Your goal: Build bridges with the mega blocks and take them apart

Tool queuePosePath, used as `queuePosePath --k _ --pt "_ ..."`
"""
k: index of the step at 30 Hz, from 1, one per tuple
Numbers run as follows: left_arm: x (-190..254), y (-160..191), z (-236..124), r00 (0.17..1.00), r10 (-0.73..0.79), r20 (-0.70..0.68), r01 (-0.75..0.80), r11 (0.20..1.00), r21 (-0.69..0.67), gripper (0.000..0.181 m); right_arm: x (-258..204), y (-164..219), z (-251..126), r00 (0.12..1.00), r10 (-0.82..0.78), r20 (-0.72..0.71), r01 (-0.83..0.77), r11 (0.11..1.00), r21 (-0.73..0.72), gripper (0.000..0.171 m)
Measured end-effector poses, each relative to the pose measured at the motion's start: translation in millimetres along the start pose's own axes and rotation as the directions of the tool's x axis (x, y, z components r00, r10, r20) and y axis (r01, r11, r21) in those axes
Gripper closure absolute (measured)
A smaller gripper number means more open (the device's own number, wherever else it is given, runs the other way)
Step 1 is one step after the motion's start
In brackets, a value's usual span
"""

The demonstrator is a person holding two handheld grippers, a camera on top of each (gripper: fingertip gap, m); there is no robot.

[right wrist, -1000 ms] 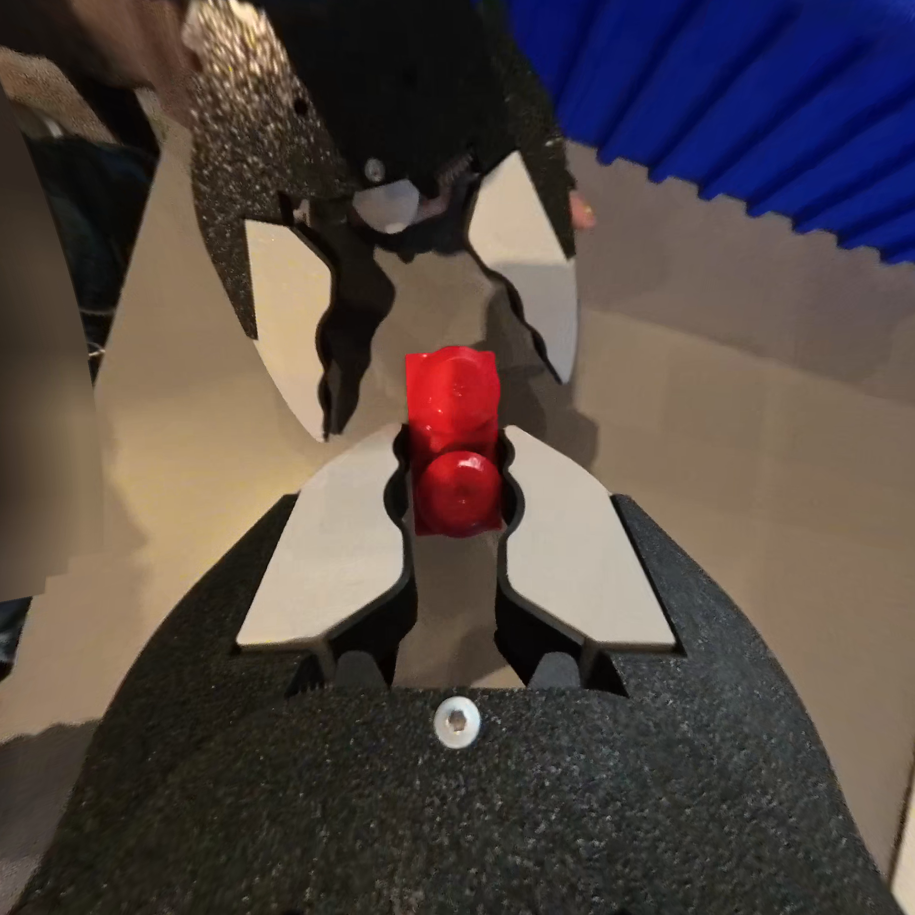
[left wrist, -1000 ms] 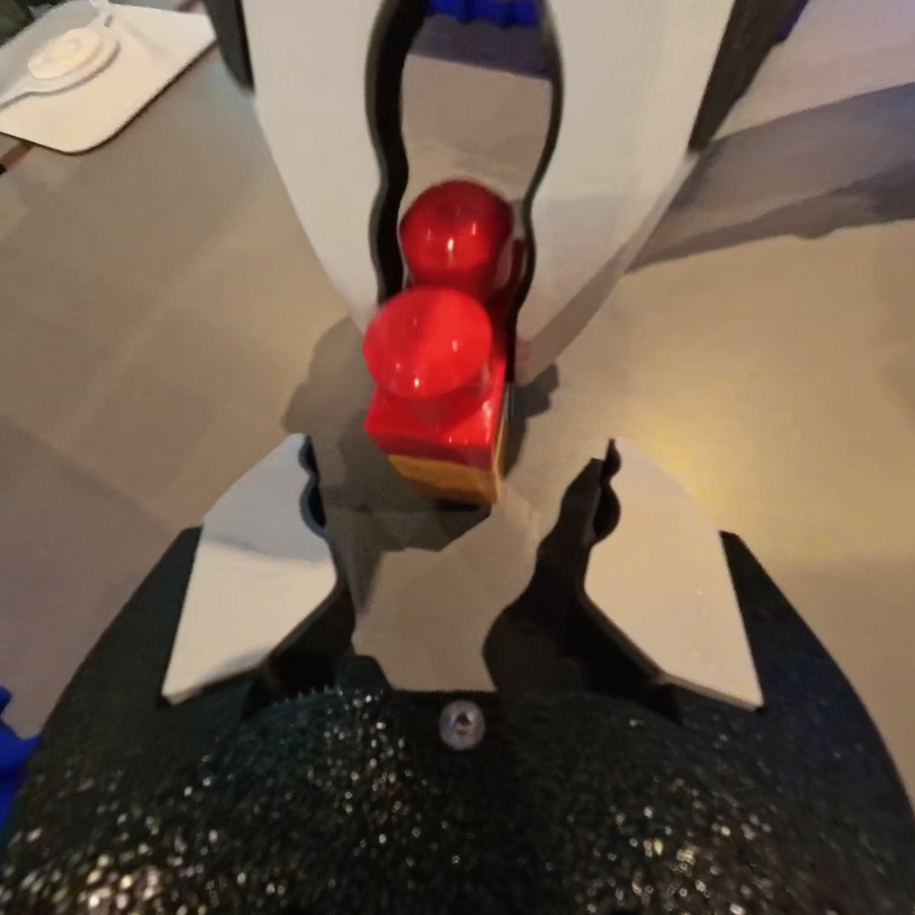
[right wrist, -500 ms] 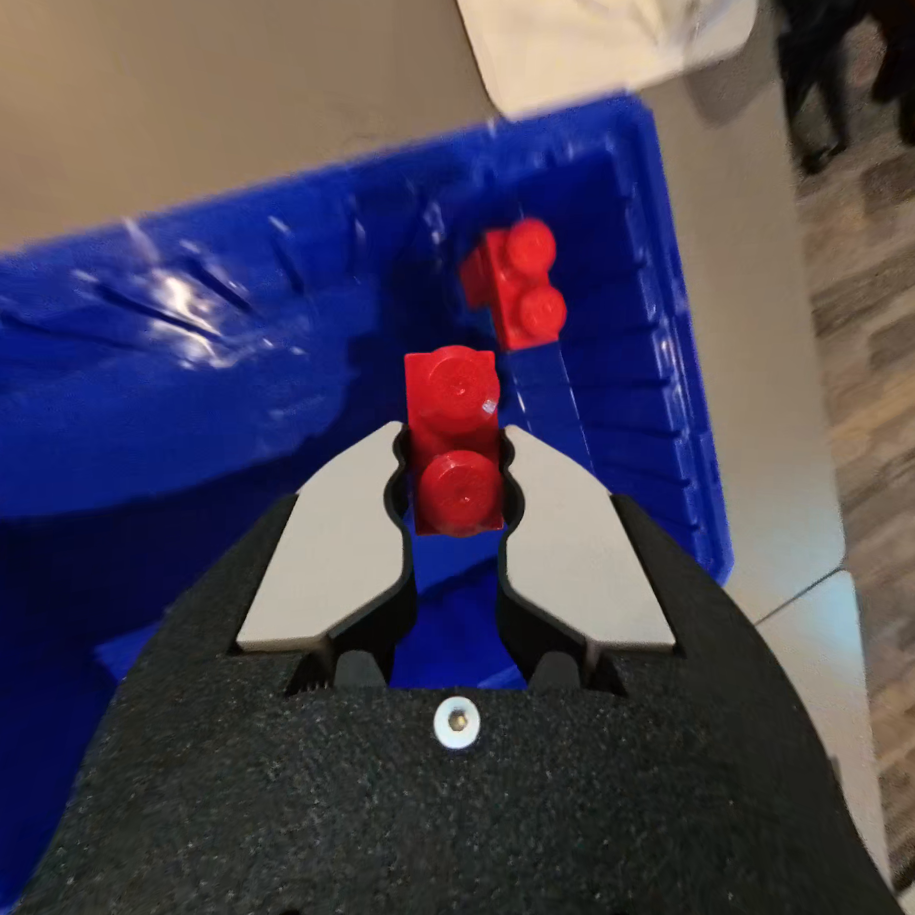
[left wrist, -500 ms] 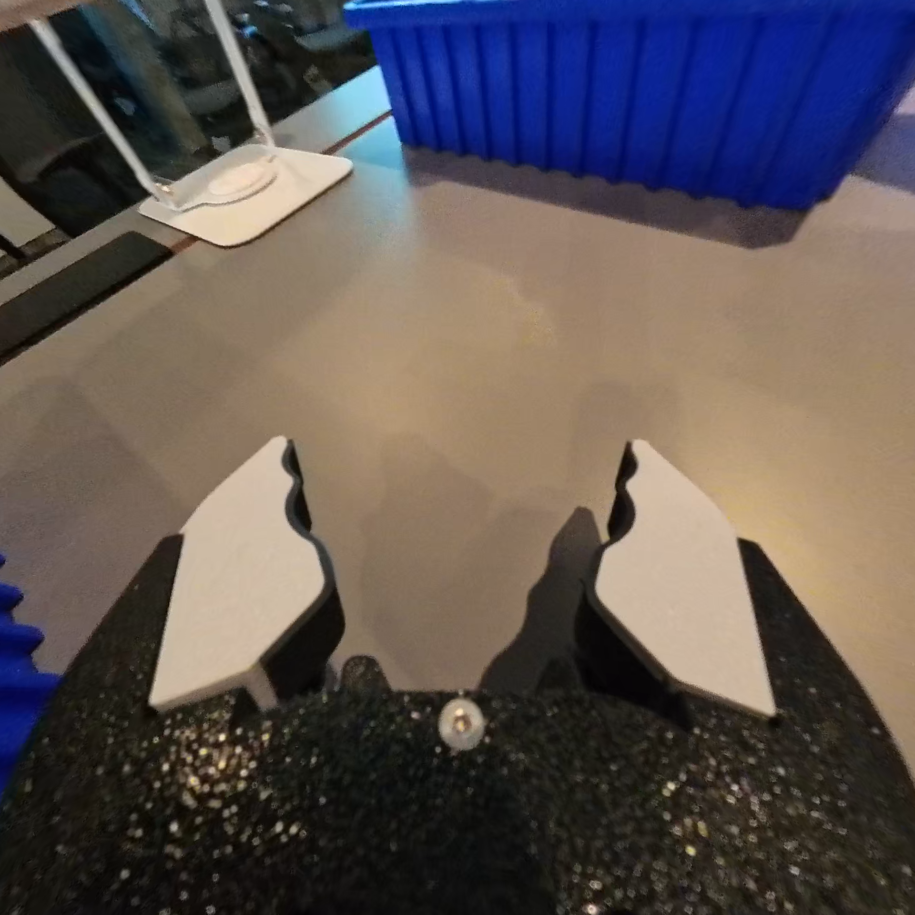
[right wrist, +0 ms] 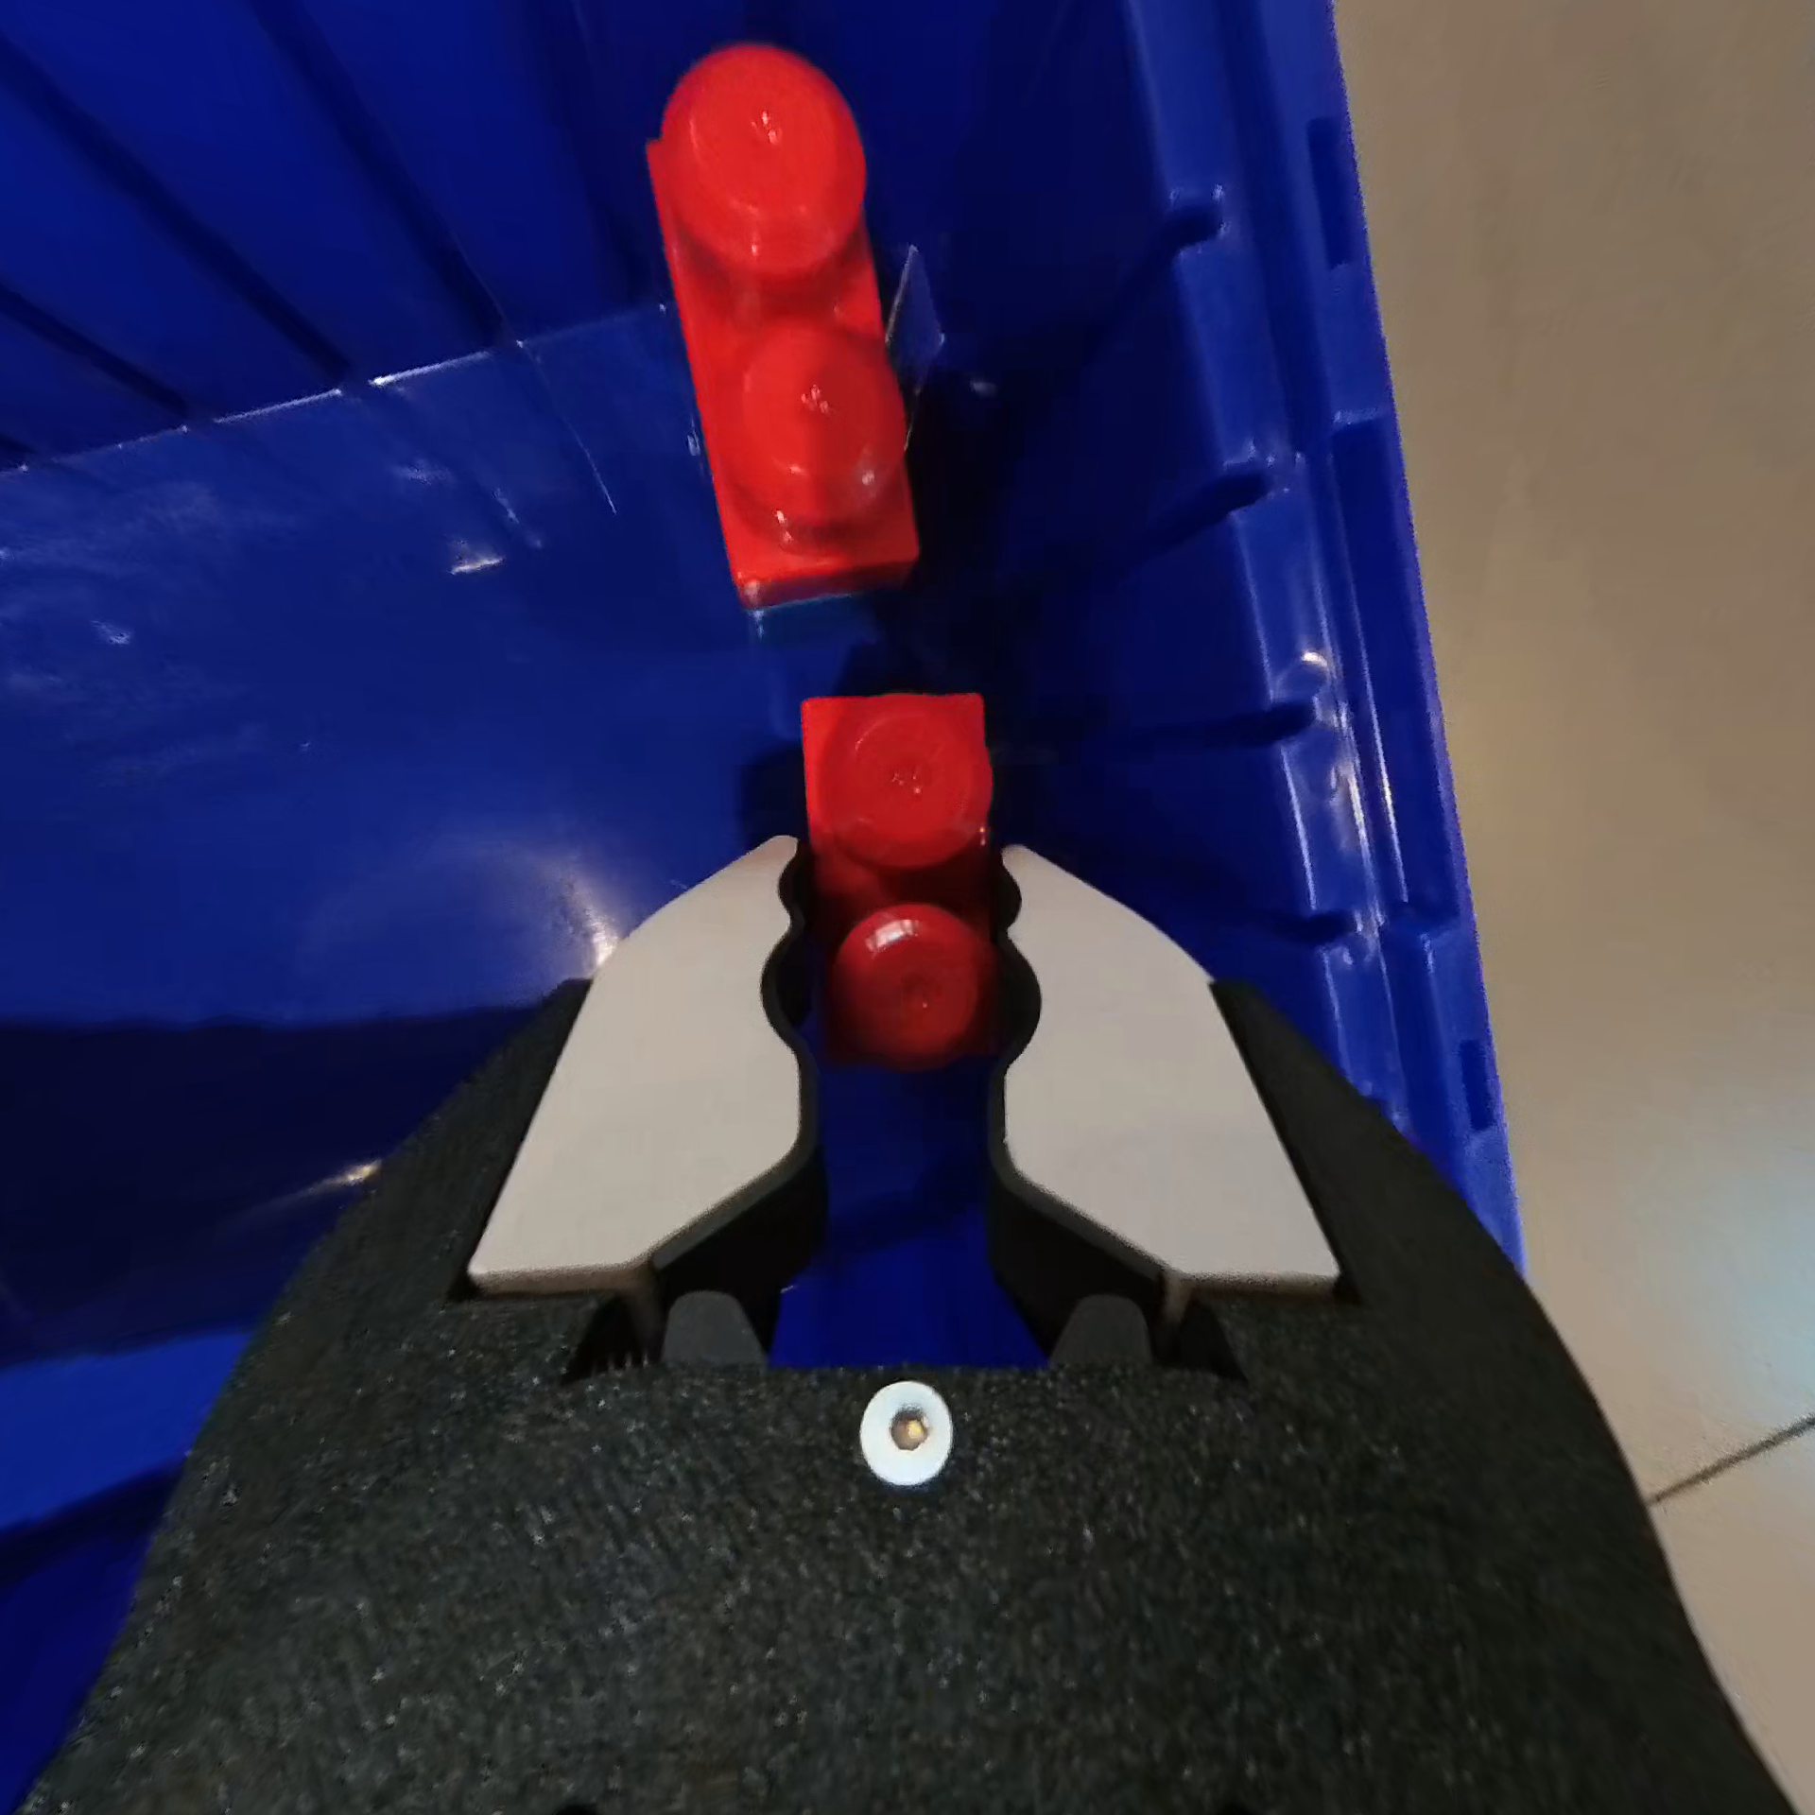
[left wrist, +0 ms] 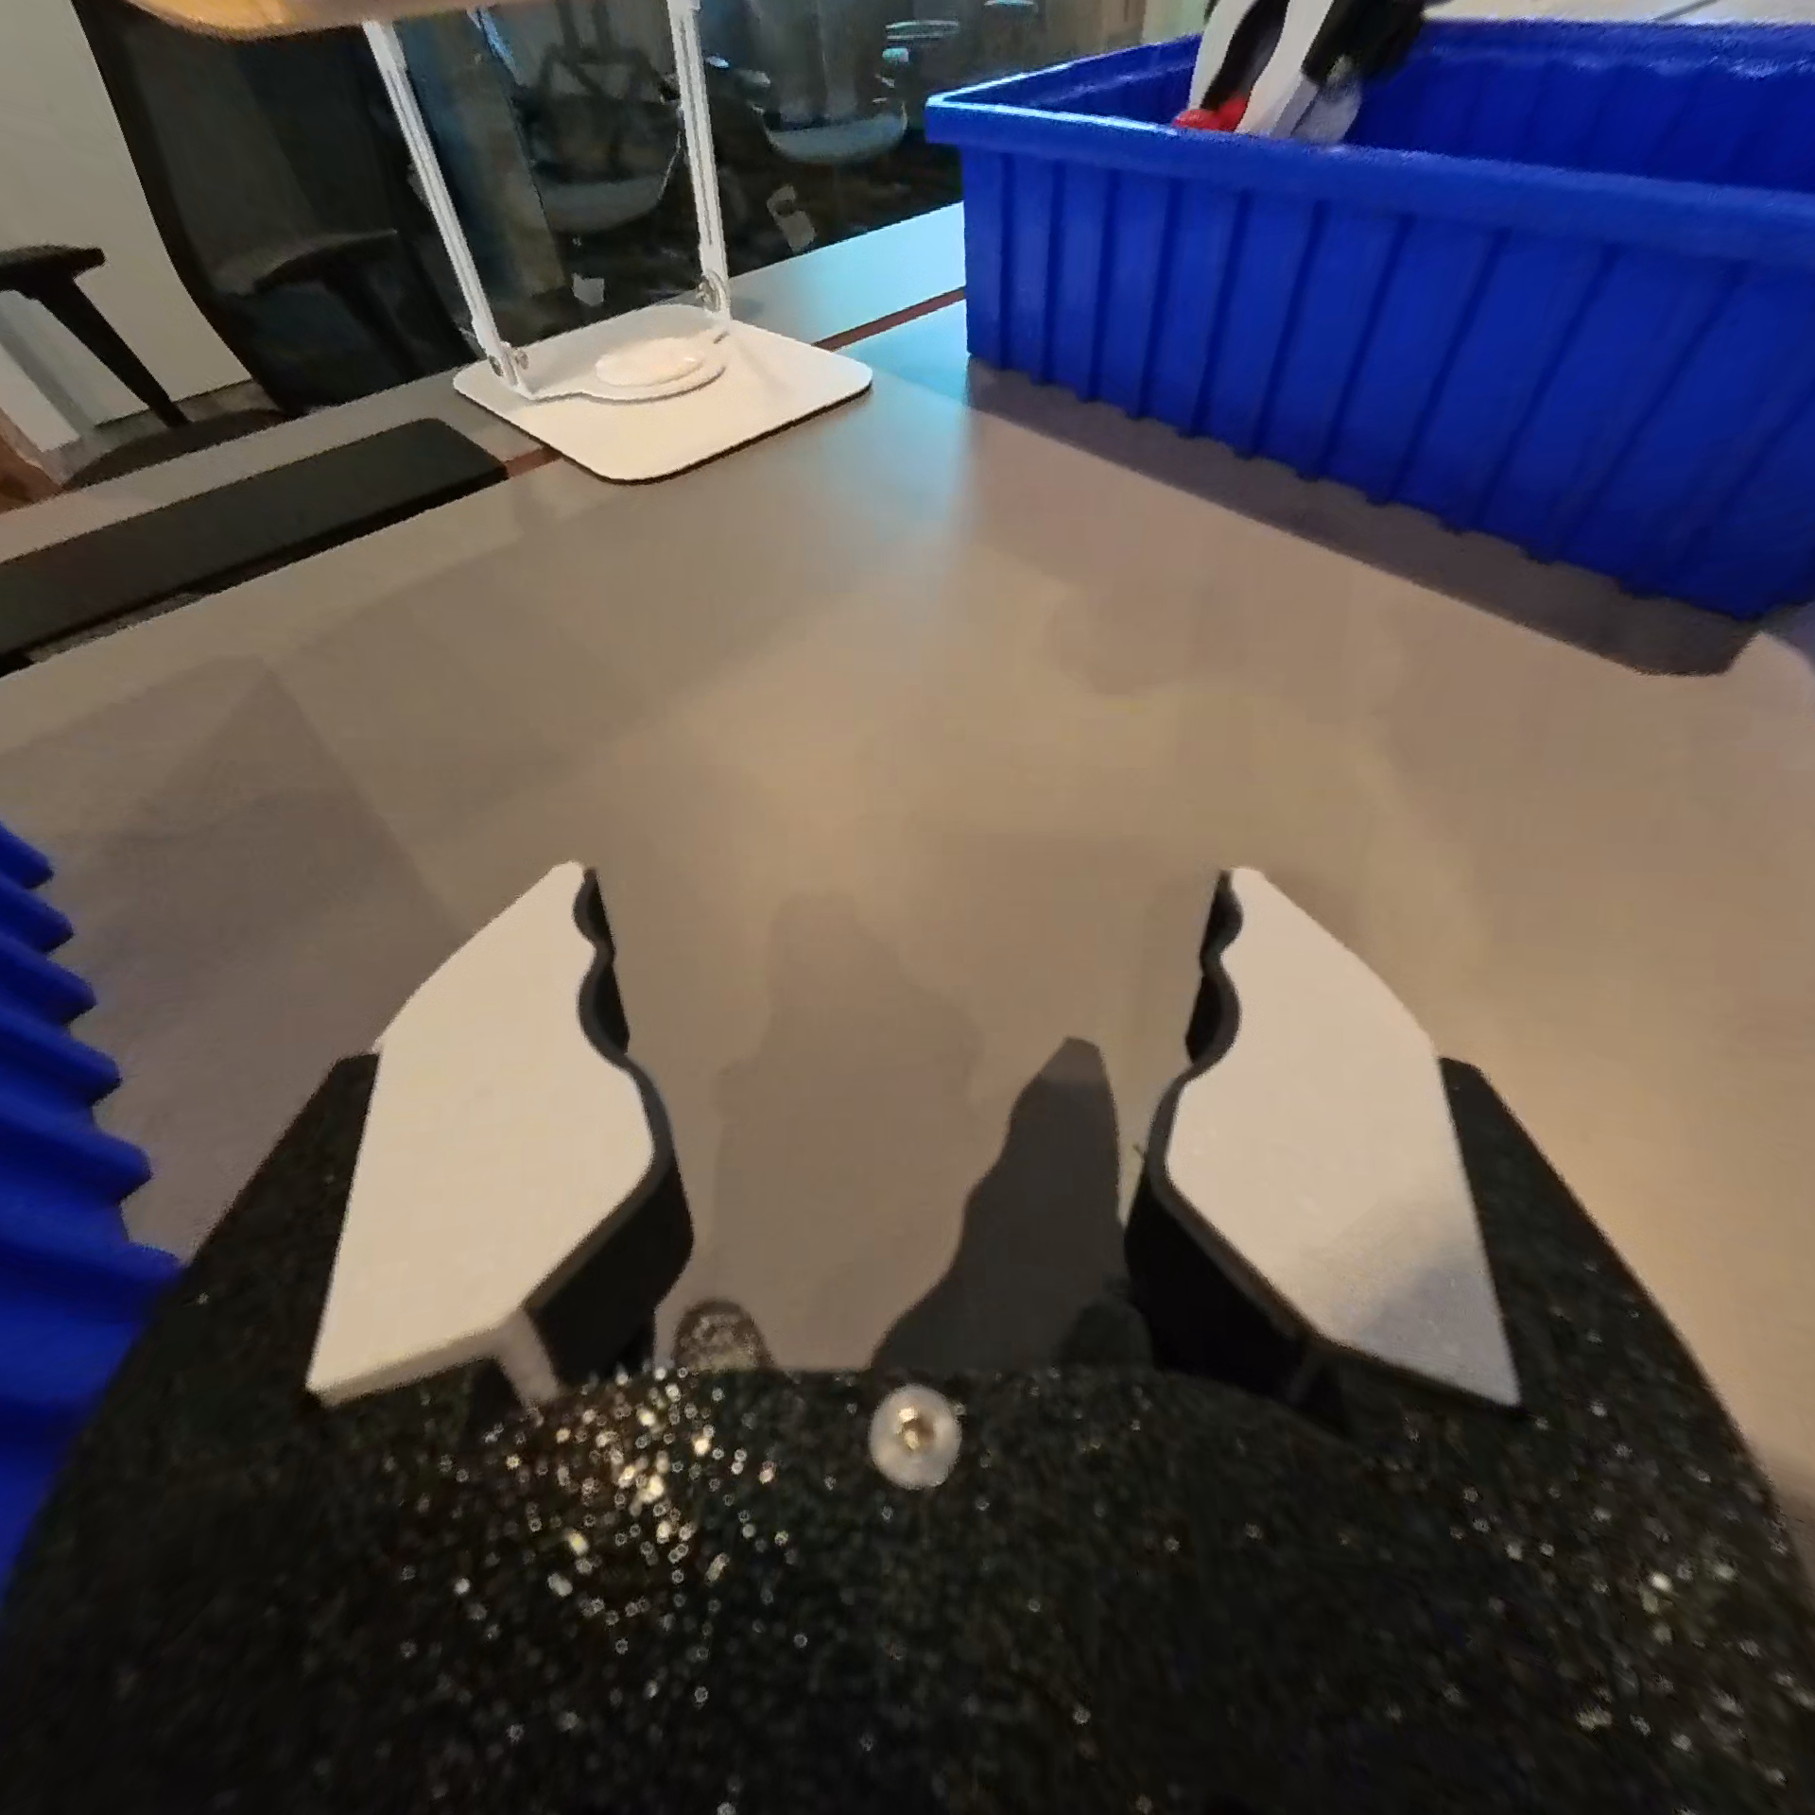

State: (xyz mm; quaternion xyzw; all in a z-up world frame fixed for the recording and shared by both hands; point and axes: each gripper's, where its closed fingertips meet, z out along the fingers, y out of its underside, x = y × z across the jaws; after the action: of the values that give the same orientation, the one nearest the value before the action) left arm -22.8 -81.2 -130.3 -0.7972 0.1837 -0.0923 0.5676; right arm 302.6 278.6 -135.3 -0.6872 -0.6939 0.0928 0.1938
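My right gripper [right wrist: 899, 864] is shut on a red two-stud mega block [right wrist: 899, 786] and holds it low inside the blue bin [right wrist: 295, 687], near the bin's right wall. A second red two-stud block [right wrist: 796, 344] lies on the bin floor just beyond it. My left gripper [left wrist: 904, 884] is open and empty over the bare grey table [left wrist: 884, 638]. In the left wrist view the right gripper [left wrist: 1267, 59] shows far off, reaching into the blue bin [left wrist: 1375, 344] with a bit of red at its tip.
A white square stand base [left wrist: 668, 403] with clear uprights stands at the table's back left. A black strip [left wrist: 226, 530] lies along the left edge. Part of another blue ribbed bin [left wrist: 49, 1080] shows at the left. Chairs stand beyond the table. Left tips to right tips: about 50 centimetres.
My right gripper carried the red block off the table and down into the blue bin, close to the other red block. My left gripper drew back and rose, staying open.
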Motion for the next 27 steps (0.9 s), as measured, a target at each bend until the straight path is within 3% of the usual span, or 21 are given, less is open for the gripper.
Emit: queuePosePath --k 7,11,12,19,23,27 --pt "2 -1 0 1.0 0.006 -0.012 -0.006 1.0 0.005 0.066 -16 -8 -39 0.992 0.11 -0.056 -0.11 0.994 0.008 0.115" --pt "7 -5 -3 1.0 0.008 -0.024 -0.007 1.0 0.025 0.063 -42 -59 -85 0.983 0.095 -0.16 -0.048 0.96 0.274 0.093" --pt "9 -7 -5 1.0 0.014 -0.024 -0.014 0.999 0.038 0.063 -54 -77 -99 0.98 0.09 -0.177 -0.024 0.938 0.346 0.085" --pt "18 -21 -13 0.999 0.025 -0.042 -0.019 0.993 0.119 0.061 -190 -184 -162 0.958 0.003 -0.287 0.178 0.778 0.602 0.082" --pt "12 -26 -17 1.0 -0.002 -0.014 0.004 0.99 0.143 0.057 -269 -234 -167 0.935 -0.041 -0.352 0.284 0.68 0.676 0.085" --pt "2 -34 -22 0.999 -0.046 0.021 0.041 0.982 0.187 0.059 -322 -275 -154 0.947 -0.021 -0.32 0.275 0.57 0.775 0.086"
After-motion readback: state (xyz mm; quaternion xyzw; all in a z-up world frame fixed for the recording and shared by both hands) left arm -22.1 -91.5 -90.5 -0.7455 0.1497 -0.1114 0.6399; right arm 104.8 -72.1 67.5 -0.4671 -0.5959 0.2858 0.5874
